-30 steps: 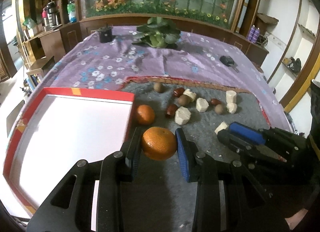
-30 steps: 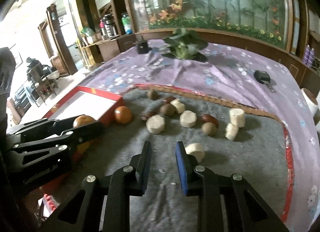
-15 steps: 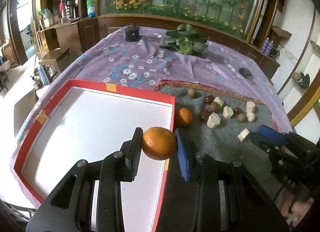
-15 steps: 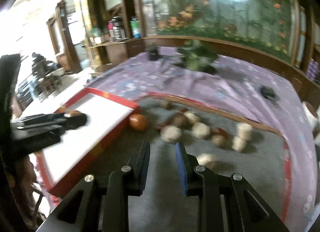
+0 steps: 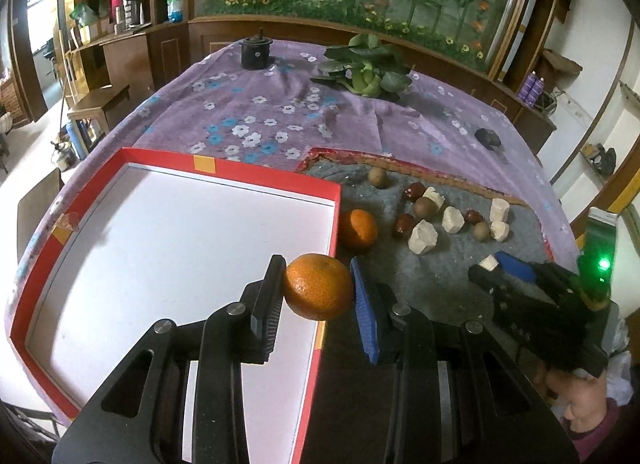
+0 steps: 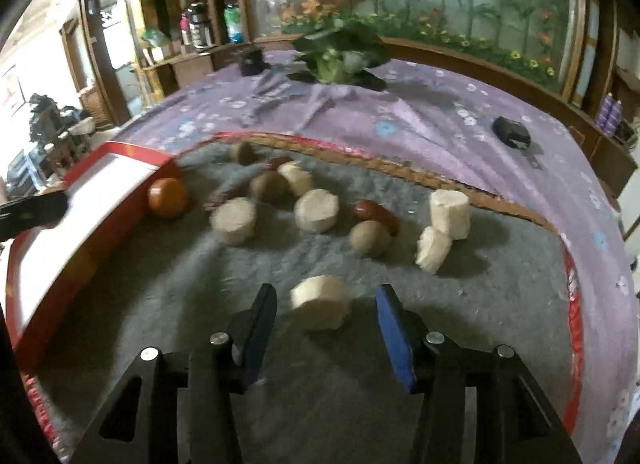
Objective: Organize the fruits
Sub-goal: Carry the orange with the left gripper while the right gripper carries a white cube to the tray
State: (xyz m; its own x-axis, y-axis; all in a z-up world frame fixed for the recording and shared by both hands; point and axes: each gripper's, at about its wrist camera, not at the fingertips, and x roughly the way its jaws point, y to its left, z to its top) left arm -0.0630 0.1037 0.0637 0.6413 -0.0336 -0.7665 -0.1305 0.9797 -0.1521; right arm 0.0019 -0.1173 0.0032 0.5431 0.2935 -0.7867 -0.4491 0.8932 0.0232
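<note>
Pinching a mandarin orange between both pads, left gripper hovering over the right edge of the red-rimmed white tray, fruit clear of the tray floor. Just right of that rim, on the grey felt mat: a second mandarin, resting against the tray's outer wall. Further right on the mat, scattered close together: red jujubes, small brown round fruits and pale cut chunks, well apart from the tray. Beyond the mat, purple flowered tablecloth over the table, with leafy greens and a small black pot at the far end. At far right, right gripper low over the mat, jaws spread but closing, a pale cut chunk lying between them, pads not touching it. Right wrist view partly blurred, so finer detail of the fruits there not readable.
</note>
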